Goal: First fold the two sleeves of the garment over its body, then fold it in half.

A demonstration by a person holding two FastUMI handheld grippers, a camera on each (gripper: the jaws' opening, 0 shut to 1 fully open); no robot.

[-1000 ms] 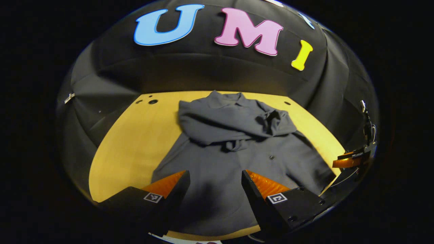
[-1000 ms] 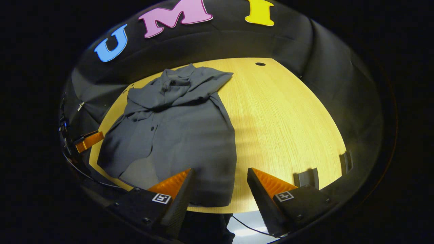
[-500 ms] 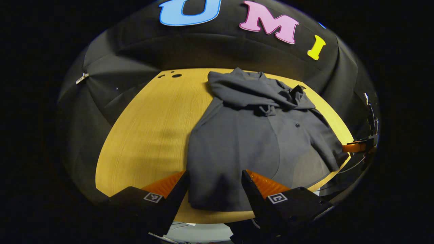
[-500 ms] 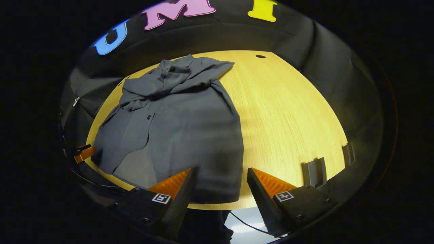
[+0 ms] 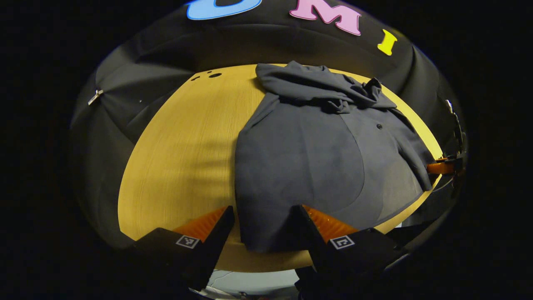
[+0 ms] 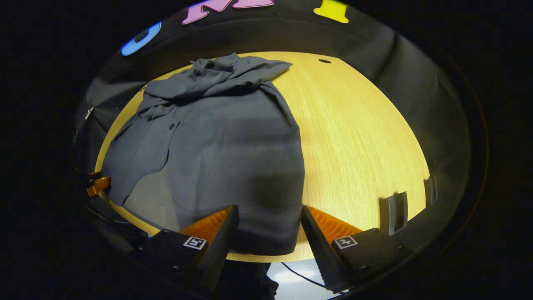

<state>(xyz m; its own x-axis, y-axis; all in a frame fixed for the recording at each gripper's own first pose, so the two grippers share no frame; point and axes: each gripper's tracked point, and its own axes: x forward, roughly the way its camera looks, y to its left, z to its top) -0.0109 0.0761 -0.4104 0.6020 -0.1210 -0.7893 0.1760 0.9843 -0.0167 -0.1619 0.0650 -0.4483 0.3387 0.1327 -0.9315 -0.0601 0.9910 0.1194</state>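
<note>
A dark grey buttoned shirt (image 5: 308, 154) lies flat on the yellow wooden table (image 5: 183, 150), collar at the far side, both sleeves folded in a bunch (image 5: 320, 89) over its upper body. In the left gripper view my left gripper (image 5: 262, 225) stands open over the shirt's near left hem corner. In the right gripper view the same shirt (image 6: 225, 154) spreads before me, and my right gripper (image 6: 268, 227) is open over its near right hem corner. Neither gripper holds cloth. The right gripper's fingertip (image 5: 439, 168) peeks in at the left view's right edge.
The table's near edge (image 6: 316, 254) runs just under both grippers. Bare wood (image 6: 362, 137) lies to the right of the shirt. Two small dark clips (image 6: 395, 212) stand at the table's right rim. Holes (image 5: 214, 75) mark the far left corner.
Both grippers have drawn back toward the table's near edge and lowered; the shirt's hem now sits between each pair of fingers. The shirt itself has not moved.
</note>
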